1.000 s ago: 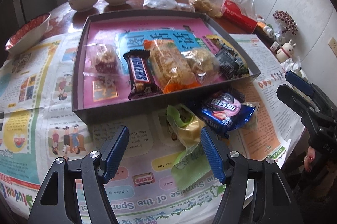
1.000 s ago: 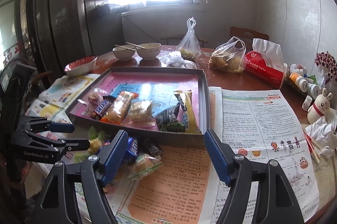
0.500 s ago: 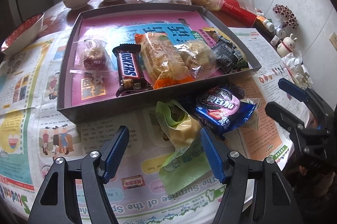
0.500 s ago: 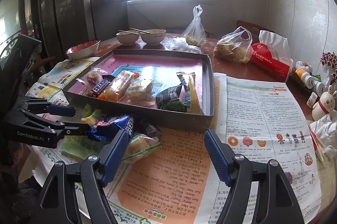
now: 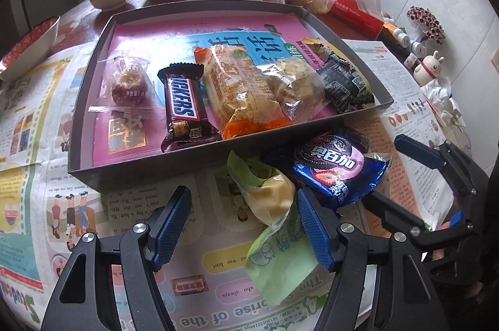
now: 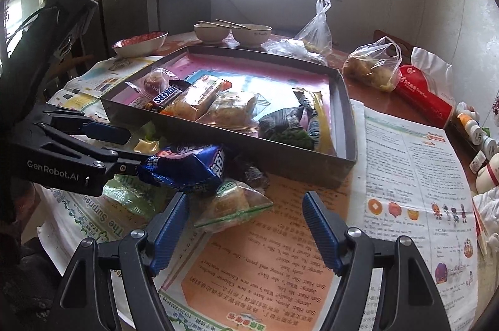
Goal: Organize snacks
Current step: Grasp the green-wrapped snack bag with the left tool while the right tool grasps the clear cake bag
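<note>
Right gripper (image 6: 244,232) has dropped nearer the loose snacks since the earlier frame; left gripper (image 5: 243,225) unchanged. Both jaws spread, pinching nothing. Tray (image 5: 131,175) holds five or six packets; three or more remain on the surface at its 6 o'clock edge: green pouch (image 5: 268,200), blue cookie pack (image 5: 336,165), clear-wrapped pastry (image 6: 234,206). Step: picking loose packets. Next: close on one, lift over the rim.
</note>
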Action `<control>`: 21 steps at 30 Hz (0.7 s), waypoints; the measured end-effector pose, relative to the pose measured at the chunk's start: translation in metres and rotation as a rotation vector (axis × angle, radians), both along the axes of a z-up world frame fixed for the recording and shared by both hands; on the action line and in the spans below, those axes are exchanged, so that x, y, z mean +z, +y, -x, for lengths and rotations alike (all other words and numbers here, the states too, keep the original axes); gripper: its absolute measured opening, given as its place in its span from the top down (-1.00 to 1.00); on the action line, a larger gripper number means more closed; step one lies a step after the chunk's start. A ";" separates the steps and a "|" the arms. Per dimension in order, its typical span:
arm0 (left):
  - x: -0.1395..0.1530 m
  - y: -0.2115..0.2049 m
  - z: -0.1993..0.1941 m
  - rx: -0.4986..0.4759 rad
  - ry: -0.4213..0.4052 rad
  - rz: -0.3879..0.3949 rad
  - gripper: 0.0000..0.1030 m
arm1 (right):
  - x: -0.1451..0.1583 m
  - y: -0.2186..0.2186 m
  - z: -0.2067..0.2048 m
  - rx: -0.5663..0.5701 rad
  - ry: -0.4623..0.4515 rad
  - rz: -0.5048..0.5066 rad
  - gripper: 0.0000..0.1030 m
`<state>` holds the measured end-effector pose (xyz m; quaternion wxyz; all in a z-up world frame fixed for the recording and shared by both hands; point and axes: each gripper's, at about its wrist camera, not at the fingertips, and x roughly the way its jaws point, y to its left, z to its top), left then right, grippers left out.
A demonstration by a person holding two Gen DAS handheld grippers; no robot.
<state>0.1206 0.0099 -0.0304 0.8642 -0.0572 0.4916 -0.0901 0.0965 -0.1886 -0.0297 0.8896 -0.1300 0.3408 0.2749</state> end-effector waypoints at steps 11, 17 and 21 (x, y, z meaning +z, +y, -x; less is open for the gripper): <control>0.000 0.011 0.000 0.025 0.003 0.017 -0.40 | -0.005 0.011 0.006 0.057 0.000 0.009 0.00; 0.000 0.020 0.002 0.044 0.005 0.027 -0.40 | -0.003 0.012 0.011 0.083 -0.007 0.003 0.04; -0.001 0.022 0.002 0.048 0.004 0.028 -0.40 | -0.006 0.021 0.015 0.118 -0.004 0.022 0.04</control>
